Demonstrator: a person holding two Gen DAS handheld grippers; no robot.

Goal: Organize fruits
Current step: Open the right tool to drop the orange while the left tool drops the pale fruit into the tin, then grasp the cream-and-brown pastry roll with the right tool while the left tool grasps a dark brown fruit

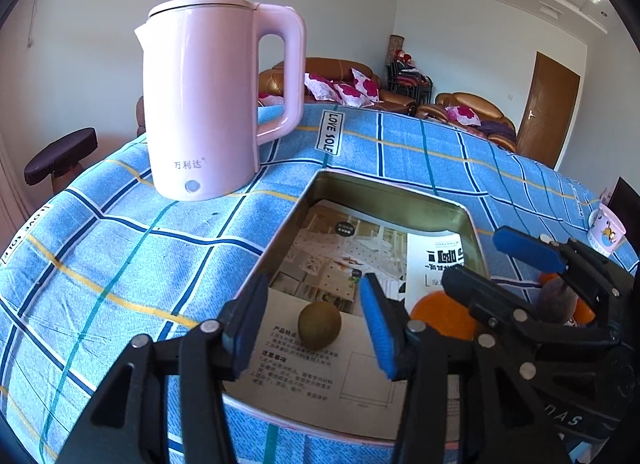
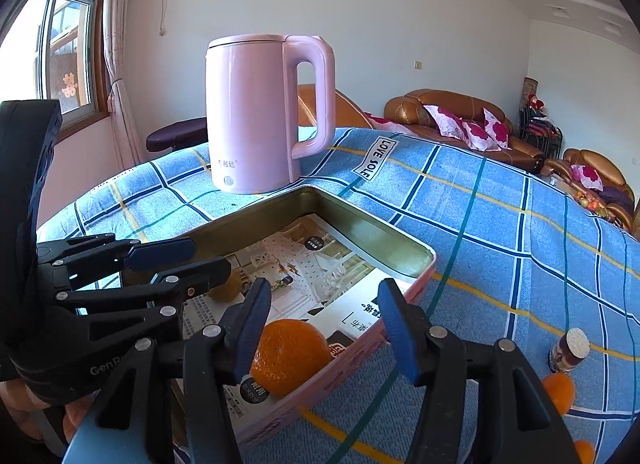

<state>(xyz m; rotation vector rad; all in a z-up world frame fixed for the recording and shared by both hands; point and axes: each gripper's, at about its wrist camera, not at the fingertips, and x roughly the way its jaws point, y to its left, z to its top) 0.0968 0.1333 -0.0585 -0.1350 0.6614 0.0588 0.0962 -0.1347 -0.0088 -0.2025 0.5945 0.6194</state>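
A pink metal tin [image 1: 386,191] [image 2: 360,229] lined with printed paper sits on the blue checked cloth. A brown kiwi [image 1: 319,324] lies in it, between the open jaws of my left gripper [image 1: 312,328], untouched. An orange [image 2: 289,356] [image 1: 440,318] lies in the tin's near corner, just below my open, empty right gripper [image 2: 328,328]. The left gripper shows in the right wrist view [image 2: 176,260], with the kiwi [image 2: 226,288] partly hidden behind it. The right gripper shows in the left wrist view [image 1: 496,260].
A pink kettle [image 1: 216,99] [image 2: 264,111] stands behind the tin. Two more oranges [image 2: 560,392] and a small corked jar [image 2: 570,350] lie on the cloth to the right. A printed cup [image 1: 606,229] stands at the far right.
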